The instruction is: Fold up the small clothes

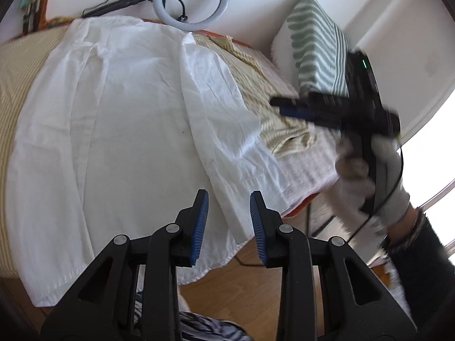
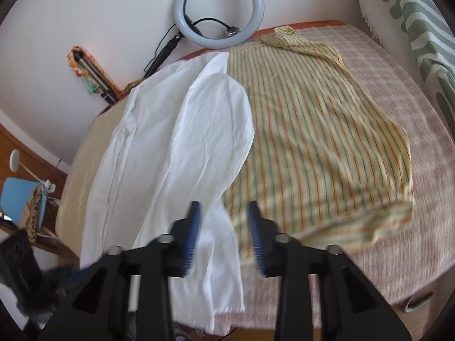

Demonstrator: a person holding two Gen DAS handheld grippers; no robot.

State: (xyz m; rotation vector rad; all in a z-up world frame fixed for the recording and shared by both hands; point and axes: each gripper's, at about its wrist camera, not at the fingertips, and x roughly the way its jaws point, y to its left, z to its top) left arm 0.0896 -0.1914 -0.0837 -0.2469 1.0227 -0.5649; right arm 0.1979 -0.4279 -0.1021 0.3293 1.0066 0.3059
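1. A white ring light on a black stand (image 2: 218,14) leans against the white wall (image 2: 85,14) at the far edge of the bed, just behind both garments.
2. A green-and-white wavy-patterned cushion (image 1: 318,45) stands at the bed's right side, near the yellow striped shirt (image 2: 312,130).
3. The white cotton shirt (image 1: 113,119) lies spread flat on the pink checked bedspread (image 2: 412,113), its near hem hanging over the bed's edge; one folded-in side overlaps the yellow striped shirt, which lies just beside it.
4. The left hand-held gripper (image 1: 229,224) hovers above the white shirt's near hem, jaws spread and pinching nothing.
5. The right hand-held gripper (image 2: 224,233) is over the seam between the two shirts, jaws spread, nothing between them.
6. Bare bedspread shows to the right of the yellow shirt.
7. A wooden floor (image 1: 241,281) shows below the bed's near edge.
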